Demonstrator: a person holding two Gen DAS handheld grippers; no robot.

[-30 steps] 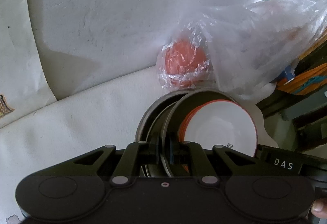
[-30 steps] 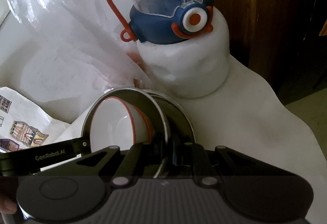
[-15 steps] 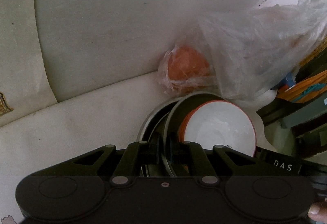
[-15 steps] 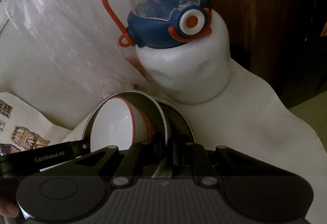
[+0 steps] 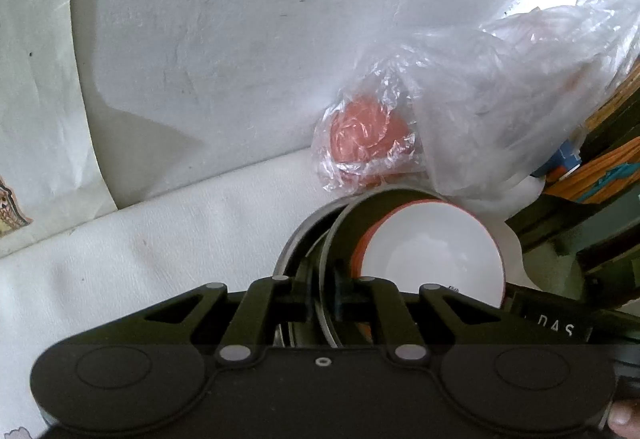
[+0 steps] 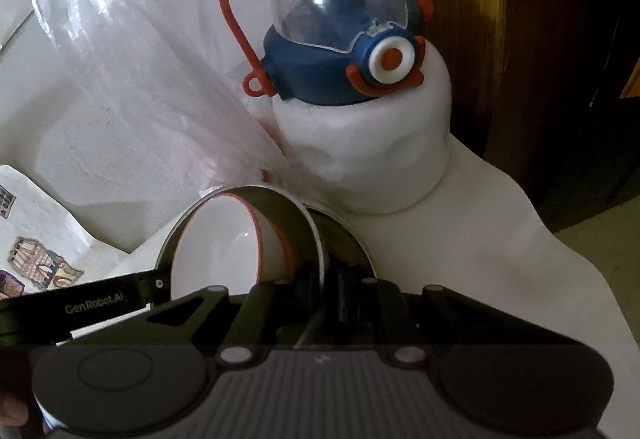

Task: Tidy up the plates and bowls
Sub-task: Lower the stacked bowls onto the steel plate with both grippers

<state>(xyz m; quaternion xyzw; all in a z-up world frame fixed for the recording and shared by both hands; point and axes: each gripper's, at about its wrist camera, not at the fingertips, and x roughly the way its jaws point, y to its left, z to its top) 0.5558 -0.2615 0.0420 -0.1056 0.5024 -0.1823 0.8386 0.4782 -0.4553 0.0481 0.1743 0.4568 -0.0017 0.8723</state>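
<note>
Left claw (image 5: 323, 303) clenched on steel plate (image 5: 340, 235) rim; right claw (image 6: 325, 299) clenched on opposite rim. Plate held edge-up between both claws. White bowl (image 5: 434, 259) with orange rim against plate face, right of left claw, left of right claw. Bagged orange ball (image 5: 360, 137) ahead of left claw. Blue-lidded bottle (image 6: 348, 59) ahead of right claw, on white-draped worktop (image 5: 160, 231).

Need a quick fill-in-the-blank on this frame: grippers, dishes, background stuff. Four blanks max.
1. The white bowl has a rim coloured ____.
2. Both the left gripper and the right gripper are shut on the edge of a metal ____.
3. The orange object is wrapped in clear ____.
4. The water bottle has a lid coloured ____.

Missing words: orange; plate; plastic; blue
</note>
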